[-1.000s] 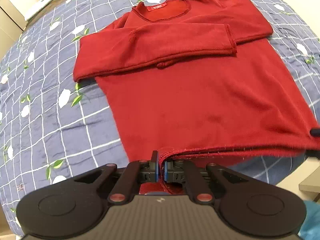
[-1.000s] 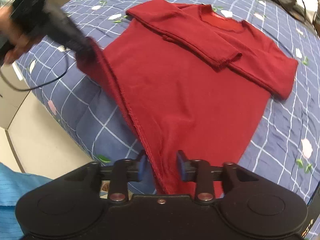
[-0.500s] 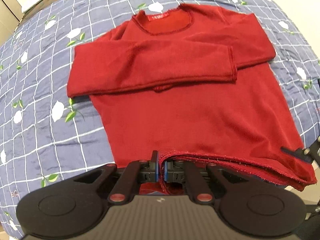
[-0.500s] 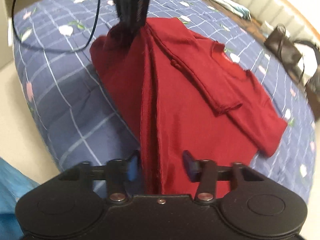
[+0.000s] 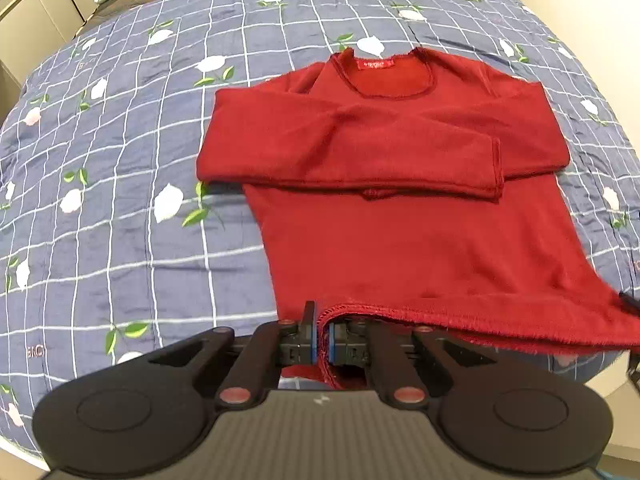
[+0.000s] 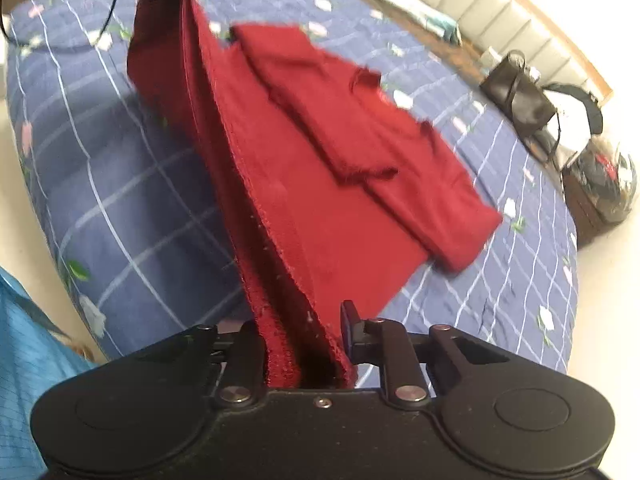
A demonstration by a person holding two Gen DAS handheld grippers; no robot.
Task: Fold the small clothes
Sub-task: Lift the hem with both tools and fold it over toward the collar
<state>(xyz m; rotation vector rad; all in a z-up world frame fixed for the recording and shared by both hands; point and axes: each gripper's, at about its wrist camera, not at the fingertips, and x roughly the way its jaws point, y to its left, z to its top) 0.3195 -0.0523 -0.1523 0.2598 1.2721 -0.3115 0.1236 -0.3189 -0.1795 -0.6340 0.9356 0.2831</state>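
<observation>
Sweater: red sweater [image 5: 400, 240] lies on the bed [image 5: 120, 160], sleeves crossed over the chest, collar at the far end.
Left tongs [image 5: 323, 336]: pressed onto the hem's left corner.
Right tongs [image 6: 308, 332]: gripping the hem's right corner, lifted.
Key relation: long axis runs straight away from both tongs; the hem would travel toward the collar.
Views: left view shows the flat layout; right view shows the hem raised and taut.
</observation>
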